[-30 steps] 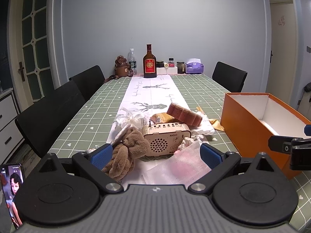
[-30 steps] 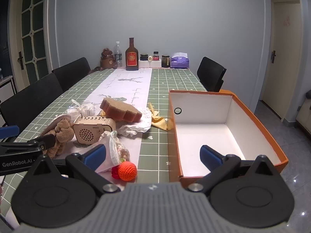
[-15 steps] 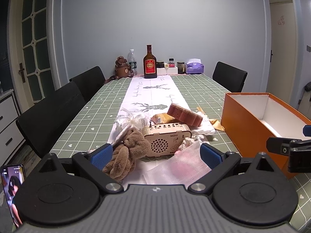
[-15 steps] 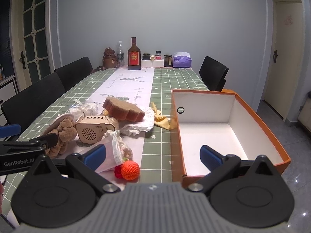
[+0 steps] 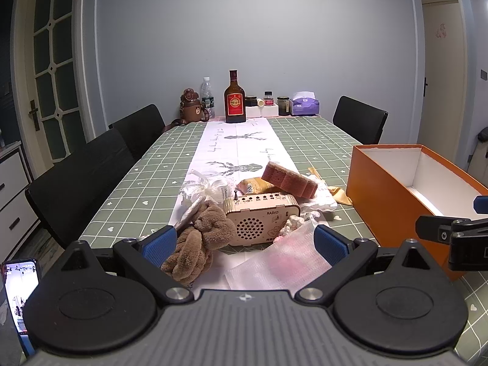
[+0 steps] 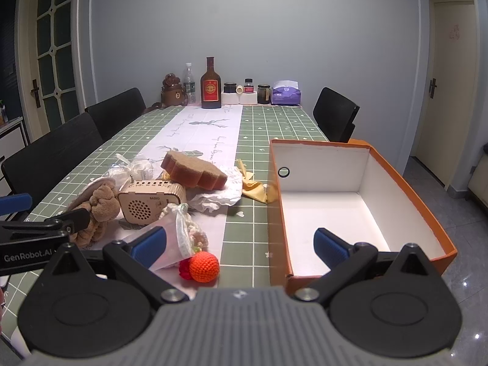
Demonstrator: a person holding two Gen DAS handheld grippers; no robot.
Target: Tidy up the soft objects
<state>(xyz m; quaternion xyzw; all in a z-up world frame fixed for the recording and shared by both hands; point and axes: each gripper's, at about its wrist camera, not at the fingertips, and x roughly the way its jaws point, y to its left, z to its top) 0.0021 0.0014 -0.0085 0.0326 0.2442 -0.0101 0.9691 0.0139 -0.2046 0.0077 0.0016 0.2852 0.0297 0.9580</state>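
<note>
**A:** What is changing in this last second?

**B:** Very little on the table. The right gripper (image 6: 239, 244) is easing forward and a shade to the right: compared with a second ago the orange box (image 6: 411, 183) is sitting larger and more central in its view, and the crochet ball (image 6: 203, 266) is sliding toward 7 o'clock. The left gripper (image 5: 244, 241) is barely drifting; its view of the pile is practically the same.

**A:** Are the tools holding anything?

**B:** No. Both are standing wide apart with nothing between the blue pads, the left framing the pile, the right straddling the near edge of the box.

**A:** Where are the soft things?

**B:** Still in a heap on the table runner (image 5: 241, 143). In the left wrist view the brown plush toy (image 5: 198, 238) is lying at 7 o'clock from the wooden radio (image 5: 260, 219), touching it, with a pink mesh pouch (image 5: 283, 259) at the radio's 5 o'clock and the brown sponge (image 5: 288, 178) propped behind at 1 o'clock. The box is at 3 o'clock of the heap, and it is looking empty.

**A:** So what does that mean for the task?

**B:** I judge that sorting is only starting: nothing is being moved yet, and the plush, nearest the left pads, is looking like the likely first pick.
</note>
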